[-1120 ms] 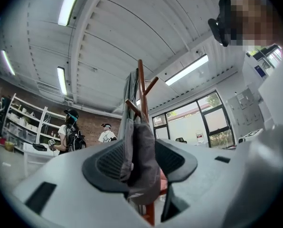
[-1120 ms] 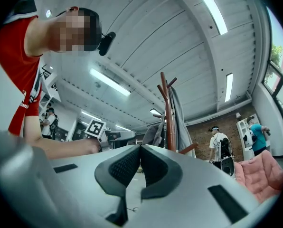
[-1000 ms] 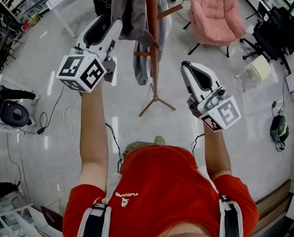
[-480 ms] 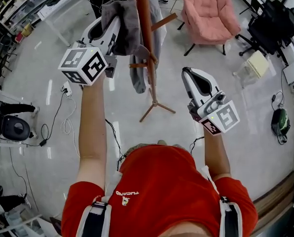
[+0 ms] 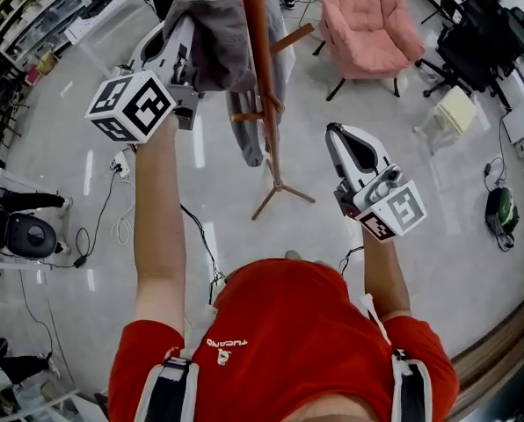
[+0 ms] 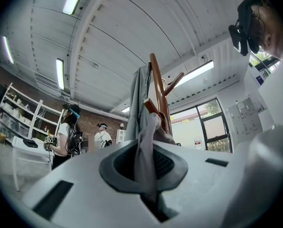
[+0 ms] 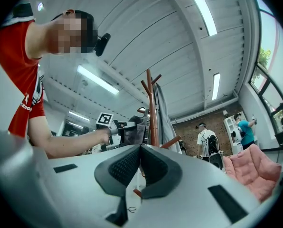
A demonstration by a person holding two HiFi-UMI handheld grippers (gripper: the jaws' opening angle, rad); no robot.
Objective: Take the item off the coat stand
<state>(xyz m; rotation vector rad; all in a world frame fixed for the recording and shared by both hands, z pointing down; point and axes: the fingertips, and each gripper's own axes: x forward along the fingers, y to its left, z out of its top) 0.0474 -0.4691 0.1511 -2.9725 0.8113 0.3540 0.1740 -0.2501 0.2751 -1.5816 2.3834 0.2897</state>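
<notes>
A brown wooden coat stand (image 5: 255, 51) rises ahead of me on the pale floor. A grey garment (image 5: 216, 38) is draped over its pegs, and a lighter grey piece hangs down behind the pole. My left gripper (image 5: 178, 49) is raised against the garment's left side. In the left gripper view a fold of the grey cloth (image 6: 144, 163) is pinched between the pads of the left gripper (image 6: 148, 148), with the stand (image 6: 156, 80) just beyond. My right gripper (image 5: 334, 133) hovers lower, right of the pole, shut with nothing in it (image 7: 140, 147).
A pink armchair (image 5: 367, 20) stands behind the coat stand at the right, and a black office chair (image 5: 486, 47) is farther right. Cables (image 5: 112, 209) trail on the floor at left. Shelving and a white table (image 5: 112, 3) line the far left. Other people (image 6: 68, 134) stand beyond.
My left gripper has risen and pushed into the grey garment, and its jaws have gone from wide apart to shut on the cloth. The right gripper has hardly moved.
</notes>
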